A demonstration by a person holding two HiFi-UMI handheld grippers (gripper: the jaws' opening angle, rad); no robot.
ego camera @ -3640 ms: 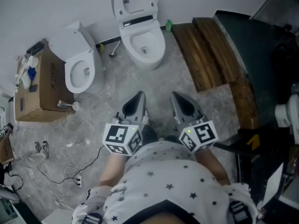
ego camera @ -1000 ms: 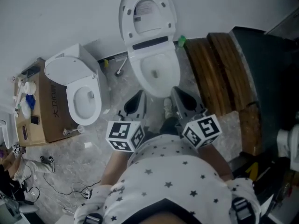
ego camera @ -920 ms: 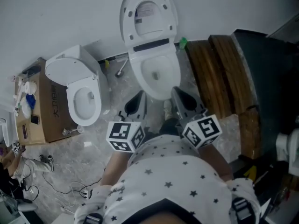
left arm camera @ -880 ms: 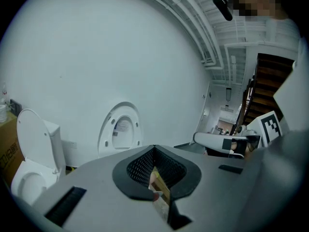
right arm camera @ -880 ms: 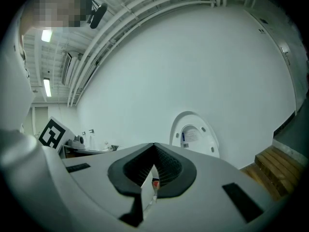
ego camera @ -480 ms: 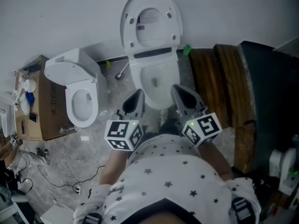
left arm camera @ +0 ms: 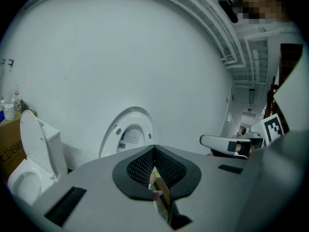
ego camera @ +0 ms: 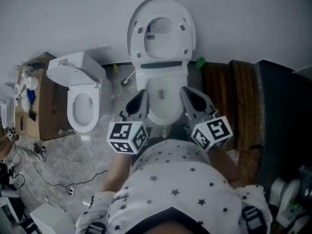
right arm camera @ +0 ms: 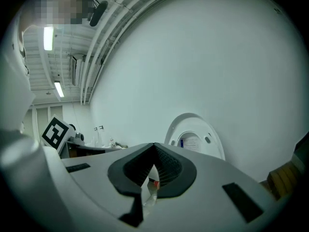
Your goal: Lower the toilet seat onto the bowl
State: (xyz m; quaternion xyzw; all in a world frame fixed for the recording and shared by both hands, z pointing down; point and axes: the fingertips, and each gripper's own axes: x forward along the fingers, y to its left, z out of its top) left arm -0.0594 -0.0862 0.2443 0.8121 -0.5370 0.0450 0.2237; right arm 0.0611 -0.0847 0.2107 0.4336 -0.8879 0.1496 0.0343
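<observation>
Head view: the white oval plastic toilet seat (ego camera: 162, 30) stands upright against the wall, well ahead of both jaws. The left gripper (ego camera: 140, 100) and right gripper (ego camera: 190, 97) are clenched empty, flanking the white ceramic bowl (ego camera: 164, 101).

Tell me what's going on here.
A person in a star-print shirt stands facing a white toilet bowl, holding grey tongs in each hand. The left tongs and right tongs are both shut and empty, flanking the bowl. The white oval toilet seat is upright against the wall, not yet lowered.
</observation>
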